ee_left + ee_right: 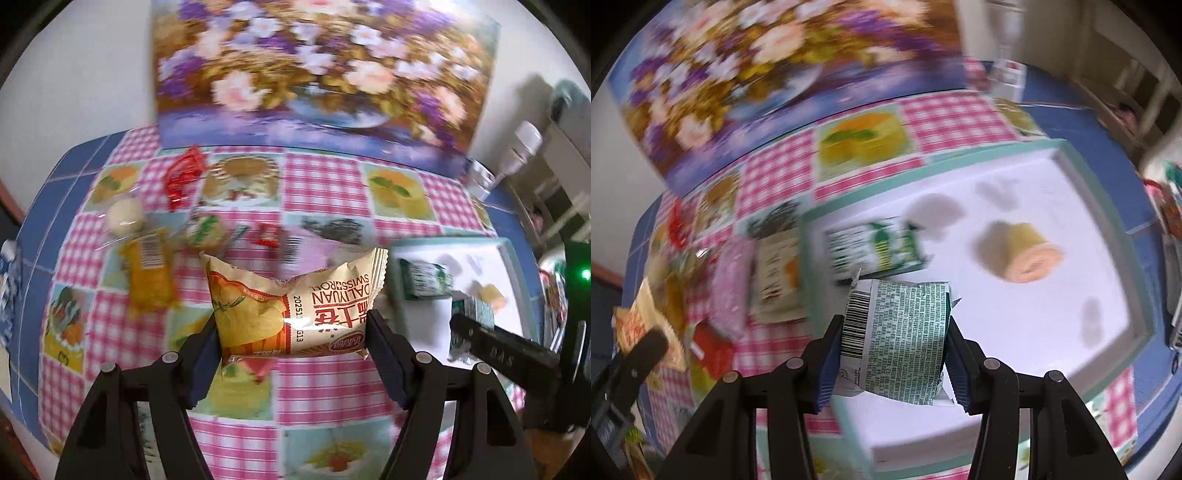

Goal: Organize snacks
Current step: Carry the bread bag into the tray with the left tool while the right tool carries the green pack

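The cream Swiss-roll packet (295, 306) is hanging clear of the tablecloth (317, 188), just left of the white tray (506, 243), because the left gripper (295, 332) is pinching it across its width. The right gripper (892, 332) is squeezing a green-printed packet (901, 332) over the tray's near edge, probably to set it beside the green packet (875, 247) and unwrapped roll (1023, 258) lying inside. Loose snacks (147, 266) are waiting further left of the tray.
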A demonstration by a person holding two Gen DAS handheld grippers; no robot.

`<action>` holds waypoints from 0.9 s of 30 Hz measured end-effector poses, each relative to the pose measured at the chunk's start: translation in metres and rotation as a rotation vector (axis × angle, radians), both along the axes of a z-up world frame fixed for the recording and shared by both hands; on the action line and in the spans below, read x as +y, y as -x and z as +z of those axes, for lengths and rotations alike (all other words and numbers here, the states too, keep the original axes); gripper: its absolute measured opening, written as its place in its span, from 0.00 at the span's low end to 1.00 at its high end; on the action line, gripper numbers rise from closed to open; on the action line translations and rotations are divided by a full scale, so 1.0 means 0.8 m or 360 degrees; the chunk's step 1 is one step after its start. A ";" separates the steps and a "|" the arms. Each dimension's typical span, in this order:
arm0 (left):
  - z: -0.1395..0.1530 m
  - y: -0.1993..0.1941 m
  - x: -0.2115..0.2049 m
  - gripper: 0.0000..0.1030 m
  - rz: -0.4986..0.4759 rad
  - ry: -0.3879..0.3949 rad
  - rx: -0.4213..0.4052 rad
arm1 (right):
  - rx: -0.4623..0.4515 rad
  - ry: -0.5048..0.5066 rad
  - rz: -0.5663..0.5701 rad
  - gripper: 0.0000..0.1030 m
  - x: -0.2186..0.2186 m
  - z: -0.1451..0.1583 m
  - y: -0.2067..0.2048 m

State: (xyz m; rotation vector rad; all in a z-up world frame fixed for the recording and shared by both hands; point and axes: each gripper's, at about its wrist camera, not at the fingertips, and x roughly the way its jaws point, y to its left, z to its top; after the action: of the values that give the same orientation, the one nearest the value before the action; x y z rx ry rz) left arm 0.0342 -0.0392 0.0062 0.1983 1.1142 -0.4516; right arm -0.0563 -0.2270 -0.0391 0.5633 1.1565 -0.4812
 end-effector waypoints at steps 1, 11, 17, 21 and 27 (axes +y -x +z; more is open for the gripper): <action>-0.001 0.003 -0.008 0.73 -0.0026 -0.0002 0.0002 | 0.0001 0.0001 -0.0028 0.52 -0.008 0.000 0.005; -0.013 0.058 -0.104 0.73 -0.0332 -0.0073 0.0006 | 0.0009 0.0041 -0.0328 0.52 -0.085 0.003 0.060; -0.030 0.088 -0.152 0.73 -0.0478 -0.0046 0.0082 | 0.0013 0.0110 -0.0475 0.52 -0.116 0.008 0.090; -0.048 0.098 -0.173 0.73 -0.0490 0.0010 0.0159 | 0.0011 0.0106 -0.0552 0.52 -0.132 0.007 0.106; -0.074 0.103 -0.187 0.73 -0.0518 -0.0052 0.0205 | 0.0041 0.0079 -0.0607 0.52 -0.144 -0.006 0.114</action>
State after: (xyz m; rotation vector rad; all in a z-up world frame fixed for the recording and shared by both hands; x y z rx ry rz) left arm -0.0486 -0.1887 -0.0532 0.3867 1.2207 -0.7445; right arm -0.1476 -0.3424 -0.0436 0.7404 1.0604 -0.8430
